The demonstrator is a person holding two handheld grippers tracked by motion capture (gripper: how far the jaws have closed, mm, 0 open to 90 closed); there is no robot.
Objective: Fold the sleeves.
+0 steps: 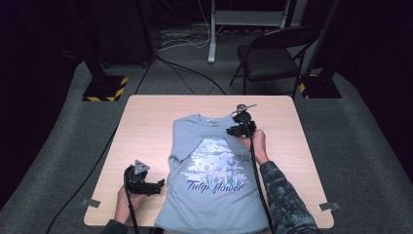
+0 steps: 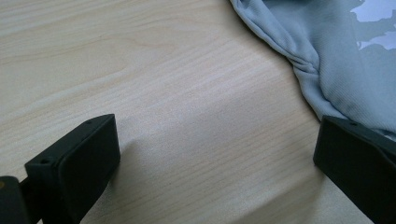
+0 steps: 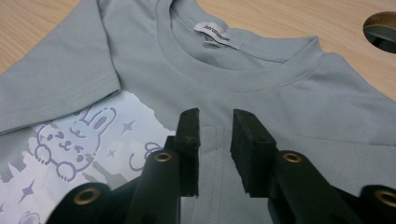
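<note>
High view: folding chair stands beyond table with T-shirt.

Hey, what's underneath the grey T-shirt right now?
The T-shirt lies flat on the wooden table, which shows bare all around it. Whatever might lie beneath the fabric is covered and cannot be seen.

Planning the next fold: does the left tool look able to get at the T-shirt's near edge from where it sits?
Probably yes: the left tool stands open on bare table, with the T-shirt hem just beside one jaw.
</note>
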